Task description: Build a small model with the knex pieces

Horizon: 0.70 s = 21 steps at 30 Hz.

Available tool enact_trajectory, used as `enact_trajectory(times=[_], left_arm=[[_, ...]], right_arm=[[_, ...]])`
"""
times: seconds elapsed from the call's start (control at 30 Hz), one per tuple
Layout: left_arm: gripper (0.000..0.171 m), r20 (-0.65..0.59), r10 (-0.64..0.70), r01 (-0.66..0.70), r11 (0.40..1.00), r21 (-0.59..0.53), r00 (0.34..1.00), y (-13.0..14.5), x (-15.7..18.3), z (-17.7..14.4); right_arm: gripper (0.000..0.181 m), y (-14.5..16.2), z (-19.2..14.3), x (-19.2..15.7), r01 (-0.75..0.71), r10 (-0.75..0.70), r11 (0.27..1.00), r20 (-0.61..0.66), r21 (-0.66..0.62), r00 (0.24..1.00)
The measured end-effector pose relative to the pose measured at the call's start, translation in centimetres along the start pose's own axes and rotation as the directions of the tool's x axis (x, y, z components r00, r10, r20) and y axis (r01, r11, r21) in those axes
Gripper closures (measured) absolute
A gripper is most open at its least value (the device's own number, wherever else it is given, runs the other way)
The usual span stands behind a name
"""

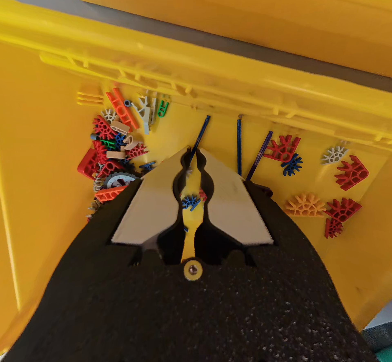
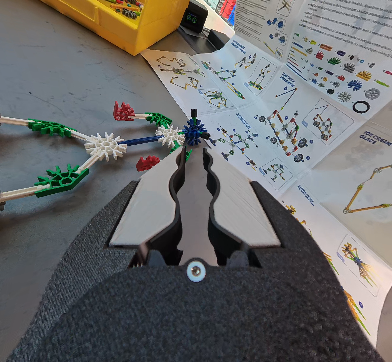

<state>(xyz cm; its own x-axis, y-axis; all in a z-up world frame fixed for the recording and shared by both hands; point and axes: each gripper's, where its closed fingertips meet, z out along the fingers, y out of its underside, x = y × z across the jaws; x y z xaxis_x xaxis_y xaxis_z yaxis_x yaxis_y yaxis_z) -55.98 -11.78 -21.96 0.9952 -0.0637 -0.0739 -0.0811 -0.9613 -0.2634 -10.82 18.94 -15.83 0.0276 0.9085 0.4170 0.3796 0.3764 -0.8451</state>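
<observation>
The left claw (image 1: 192,150) is down inside a yellow bin (image 1: 148,69). Its tips are almost together, with a thin blue rod (image 1: 200,133) between them. The rod looks pinched at the tips. Its long side runs up and a little to the right, toward the far wall of the bin. A second blue rod (image 1: 239,146) and a purple rod (image 1: 258,154) lie just to the right, pointing nearly the same way. A heap of small building pieces (image 1: 112,146) fills the left corner. Red pieces (image 1: 352,172) and an orange fan piece (image 1: 304,205) are spread out on the right. The bin floor around the rods is bare, and the far wall is close ahead.

The right claw (image 2: 194,150) sits above the grey surface (image 2: 63,65). It is a little open and holds nothing. Just past its tips is a blue snowflake piece (image 2: 194,132) at the end of a built model (image 2: 106,145). The model stretches off to the left, with a blue rod joining two white wheels. A paper sheet with pictures (image 2: 297,108) lies to the right. Another yellow bin (image 2: 118,25) stands far back.
</observation>
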Motion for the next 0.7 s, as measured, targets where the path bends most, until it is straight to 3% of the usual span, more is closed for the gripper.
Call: enact_trajectory(times=[0.17,0.3,0.4,0.5,0.6,0.7], left_arm=[[0.17,0.049,0.097,-0.104,0.981,0.164,0.994,-1.0,0.8,-2.4],[0.17,0.315,0.185,-0.293,0.894,0.34,0.931,-3.2,1.3,-8.1],[0.17,0.503,0.198,-0.411,0.839,0.357,0.841,-4.0,2.6,-12.4],[0.17,0.59,0.18,-0.476,0.785,0.396,0.787,-5.6,5.5,-15.8],[0.17,0.573,0.157,-0.478,0.744,0.467,0.804,-8.3,9.6,-17.3],[0.17,0.442,0.175,-0.449,0.61,0.653,0.88,-13.0,16.6,-17.9]], right_arm=[[0.167,0.1,0.1,-0.2,0.012,-0.012,1.0,0.008,-0.006,1.0],[0.167,0.0,0.0,-0.2,-0.004,0.004,1.0,0.016,-0.001,1.0],[0.167,-0.1,-0.1,0.0,-0.026,0.026,1.0,0.026,0.009,0.999],[0.167,-0.4,-0.3,0.4,-0.095,0.093,0.995,0.061,0.024,0.994],[0.162,-1.0,-0.9,0.9,-0.195,0.185,0.979,0.14,0.065,0.973],[0.16,-2.6,-2.2,0.6,-0.277,0.239,0.947,0.224,0.161,0.945]])
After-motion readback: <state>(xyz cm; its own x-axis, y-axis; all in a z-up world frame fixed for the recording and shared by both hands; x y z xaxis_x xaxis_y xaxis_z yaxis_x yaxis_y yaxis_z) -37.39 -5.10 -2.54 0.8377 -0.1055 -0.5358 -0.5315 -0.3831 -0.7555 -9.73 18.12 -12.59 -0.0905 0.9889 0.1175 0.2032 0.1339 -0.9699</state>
